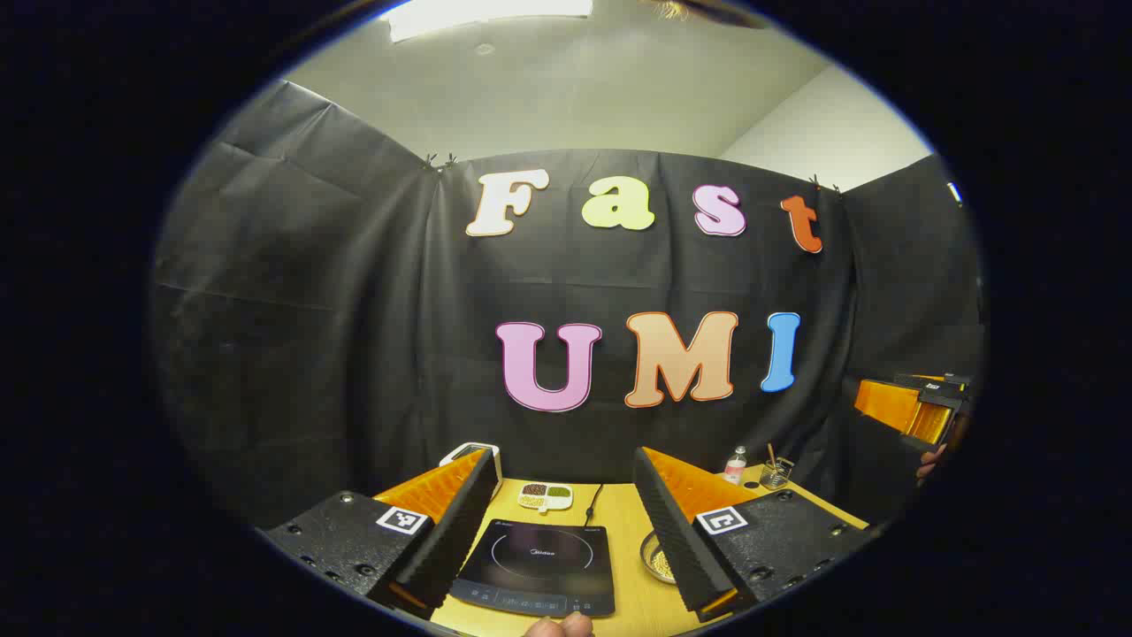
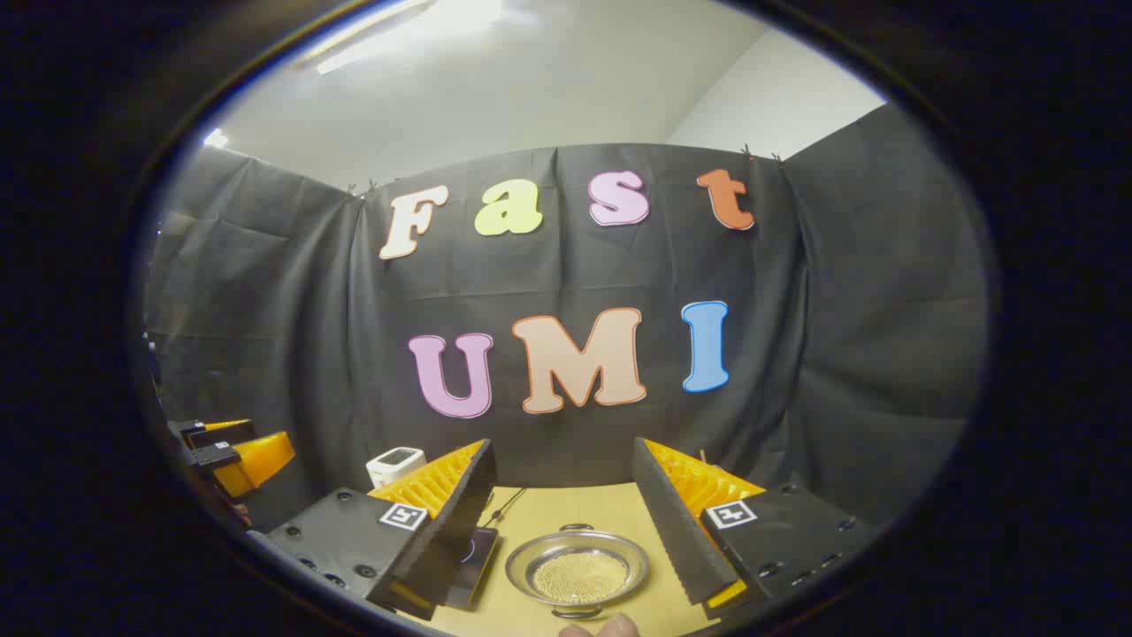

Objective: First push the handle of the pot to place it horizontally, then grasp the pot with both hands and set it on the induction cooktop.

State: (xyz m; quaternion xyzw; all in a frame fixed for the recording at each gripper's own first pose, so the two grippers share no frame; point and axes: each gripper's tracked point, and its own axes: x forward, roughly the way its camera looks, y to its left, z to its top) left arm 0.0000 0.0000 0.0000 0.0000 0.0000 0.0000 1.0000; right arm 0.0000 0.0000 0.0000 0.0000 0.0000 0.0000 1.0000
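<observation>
- The shallow round silver metal pot (image 2: pixel 577 573), with small loop handles at its near and far rims and a pale grainy filling, sits on the light wooden table (image 2: pixel 566 509) in the right gripper view, low in the gap between the right tool (image 2: pixel 566 522) and its two fingers, touching neither.
- The right tool stands wide open and holds nothing.
- In the left gripper view only the pot's rim (image 1: pixel 654 557) peeks out from behind the right-hand finger (image 1: pixel 676 522) of the left tool (image 1: pixel 562 522), just beside the flat black glass induction cooktop (image 1: pixel 539 566).
- The left tool is likewise spread wide and empty, with the cooktop lying between its fingers, below them.
- Bare table lies between pot and cooktop; the cooktop's black cord (image 1: pixel 592 500) runs toward the back.
- Near the table's back edge stand a small white divided dish of seeds (image 1: pixel 545 495), a white boxy device (image 1: pixel 473 453), a small clear bottle (image 1: pixel 735 464) and a glass with a stick (image 1: pixel 776 471).
- Black cloth walls the booth; a pale ceiling with a light panel (image 1: pixel 486 13) is above.
</observation>
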